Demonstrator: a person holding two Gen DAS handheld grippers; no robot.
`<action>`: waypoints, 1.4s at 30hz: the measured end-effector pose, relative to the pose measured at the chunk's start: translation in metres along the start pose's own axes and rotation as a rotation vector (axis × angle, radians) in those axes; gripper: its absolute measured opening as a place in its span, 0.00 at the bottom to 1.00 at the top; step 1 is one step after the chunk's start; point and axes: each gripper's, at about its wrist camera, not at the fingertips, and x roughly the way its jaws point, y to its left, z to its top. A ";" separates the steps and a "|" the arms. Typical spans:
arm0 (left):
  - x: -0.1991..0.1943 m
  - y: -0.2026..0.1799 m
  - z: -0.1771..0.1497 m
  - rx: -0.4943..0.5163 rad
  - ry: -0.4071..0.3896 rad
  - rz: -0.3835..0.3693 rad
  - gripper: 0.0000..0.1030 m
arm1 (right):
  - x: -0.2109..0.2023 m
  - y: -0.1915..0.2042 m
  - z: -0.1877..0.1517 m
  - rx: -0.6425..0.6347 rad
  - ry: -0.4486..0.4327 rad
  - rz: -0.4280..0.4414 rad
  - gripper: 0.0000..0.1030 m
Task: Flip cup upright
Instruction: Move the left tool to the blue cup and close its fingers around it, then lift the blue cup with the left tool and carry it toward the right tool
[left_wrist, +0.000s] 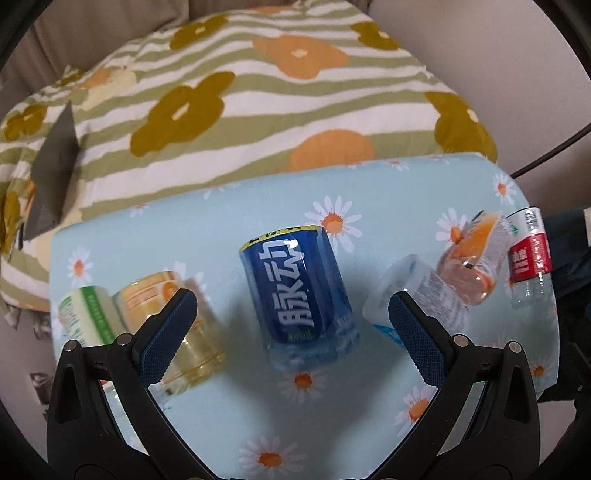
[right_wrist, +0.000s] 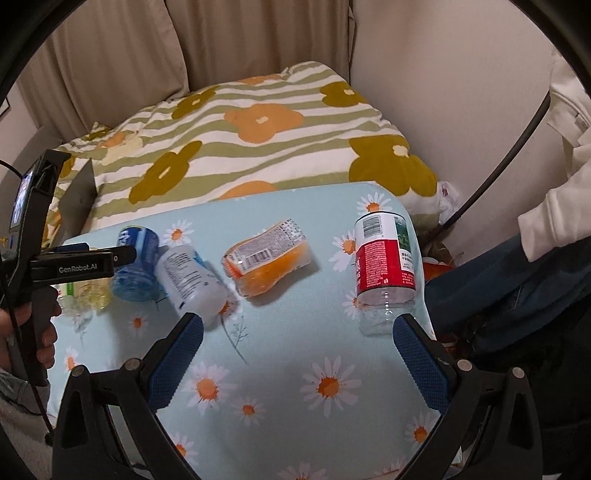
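A row of cut-bottle cups stood on the daisy-print desk (right_wrist: 295, 369). From left to right: a green cup (left_wrist: 86, 317), a yellow cup (left_wrist: 173, 321), the blue cup (left_wrist: 299, 291), a white cup (right_wrist: 190, 284), an orange cup (right_wrist: 267, 258) and a red cup (right_wrist: 384, 269). The blue cup stood inverted, mouth down, at mid-desk, touching the white cup on its right. The left gripper (left_wrist: 291, 325) hovered near it, jaws released and spread wide to either side of the cup, touching nothing. The right gripper (right_wrist: 297, 354) hung over the near right of the desk, jaws likewise released and empty. A striped floral quilt (right_wrist: 258, 147) lay beyond the far edge.
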 end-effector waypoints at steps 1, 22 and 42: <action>0.006 0.001 0.002 -0.004 0.014 -0.008 1.00 | 0.004 0.000 0.001 0.005 0.007 -0.003 1.00; 0.039 0.001 0.001 -0.003 0.110 -0.034 0.72 | 0.031 0.004 0.007 0.073 0.049 0.019 1.00; -0.053 -0.024 -0.066 -0.086 -0.019 -0.010 0.72 | -0.022 0.002 -0.013 -0.072 -0.034 0.120 1.00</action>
